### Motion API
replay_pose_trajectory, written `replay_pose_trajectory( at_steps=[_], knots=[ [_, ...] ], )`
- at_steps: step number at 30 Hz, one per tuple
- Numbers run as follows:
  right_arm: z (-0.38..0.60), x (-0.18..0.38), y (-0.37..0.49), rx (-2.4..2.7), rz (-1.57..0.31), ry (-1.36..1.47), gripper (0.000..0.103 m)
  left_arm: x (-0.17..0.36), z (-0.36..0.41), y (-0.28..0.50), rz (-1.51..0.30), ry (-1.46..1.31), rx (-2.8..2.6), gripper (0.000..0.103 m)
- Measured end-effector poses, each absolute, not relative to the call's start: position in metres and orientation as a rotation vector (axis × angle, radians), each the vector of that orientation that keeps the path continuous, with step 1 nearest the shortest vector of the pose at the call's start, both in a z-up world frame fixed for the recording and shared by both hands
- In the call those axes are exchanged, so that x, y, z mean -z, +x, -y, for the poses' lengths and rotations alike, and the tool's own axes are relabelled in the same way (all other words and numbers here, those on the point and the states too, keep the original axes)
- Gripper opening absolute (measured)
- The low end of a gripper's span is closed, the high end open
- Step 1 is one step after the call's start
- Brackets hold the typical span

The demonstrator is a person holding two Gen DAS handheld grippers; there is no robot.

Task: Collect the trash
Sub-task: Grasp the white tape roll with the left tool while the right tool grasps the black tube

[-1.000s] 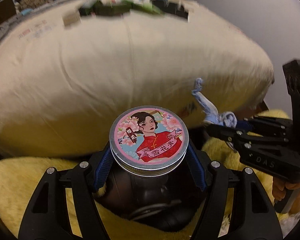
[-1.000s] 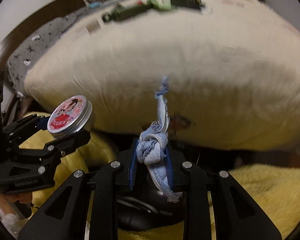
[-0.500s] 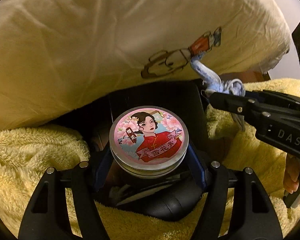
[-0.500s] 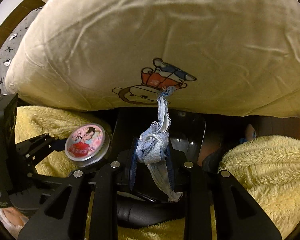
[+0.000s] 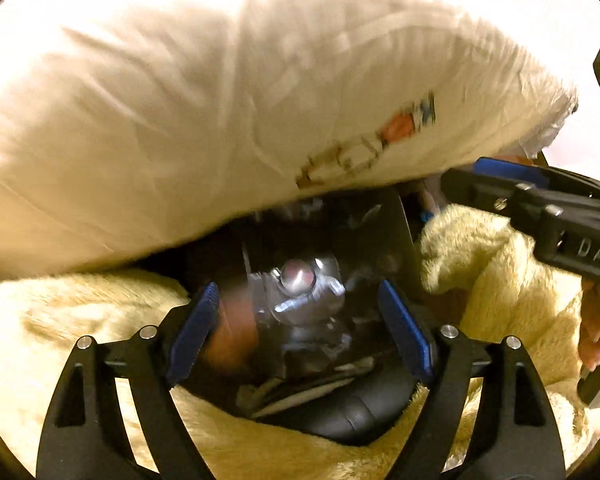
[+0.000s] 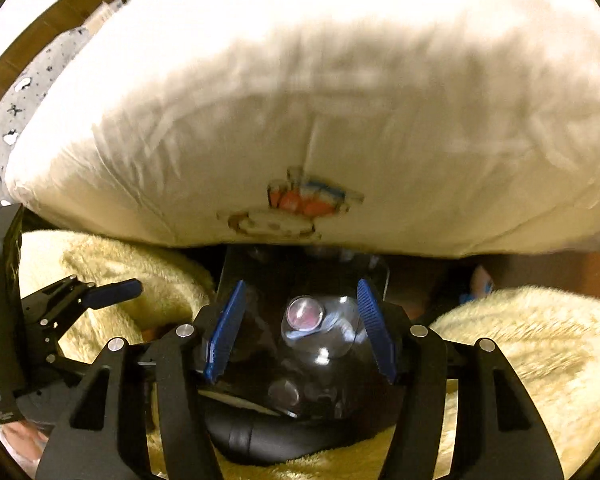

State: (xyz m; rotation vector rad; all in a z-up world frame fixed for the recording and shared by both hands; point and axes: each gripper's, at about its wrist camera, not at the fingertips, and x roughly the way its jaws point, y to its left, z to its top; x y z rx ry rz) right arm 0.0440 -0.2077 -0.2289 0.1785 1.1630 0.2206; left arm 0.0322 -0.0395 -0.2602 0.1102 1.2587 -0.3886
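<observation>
Both your grippers are opening over the black bin: left gripper (image 5: 298,334) and right gripper (image 6: 298,330) hold nothing. The round tin (image 6: 305,312) sits at 12 o'clock below, inside the bin (image 6: 244,440). Judged light, rigid, slick-sided; grip across its rim.

Both grippers are showing black skeletal frames with triangular cutouts, silver screws at the joints and ribbed blue pads lining the fingers (image 5: 404,336). White "DAS" lettering is sitting at three o'clock on the right gripper (image 5: 496,176).
</observation>
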Motion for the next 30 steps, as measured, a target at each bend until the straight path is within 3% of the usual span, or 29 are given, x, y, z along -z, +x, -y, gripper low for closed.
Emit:
replay_pose_trajectory(
  at_steps=[4,11,22,30],
  knots=[
    [0.216,0.190,0.044,-0.193,-1.015,0.136,0.066,0.220,0.023,0.038,-1.138,0.087,0.354,0.078],
    [0.222,0.144,0.071,-0.144,-0.853,0.050,0.066,0.161,0.000,0.061,-0.928,0.071,0.236,0.078],
    [0.235,0.105,0.155,-0.125,-0.738,0.123,0.066,0.124,-0.034,0.139,-0.841,0.008,0.126,0.077],
    [0.223,0.103,0.223,-0.131,-0.742,0.083,0.066,0.125,-0.048,0.191,-0.855,-0.020,0.063,0.068]
  ],
)
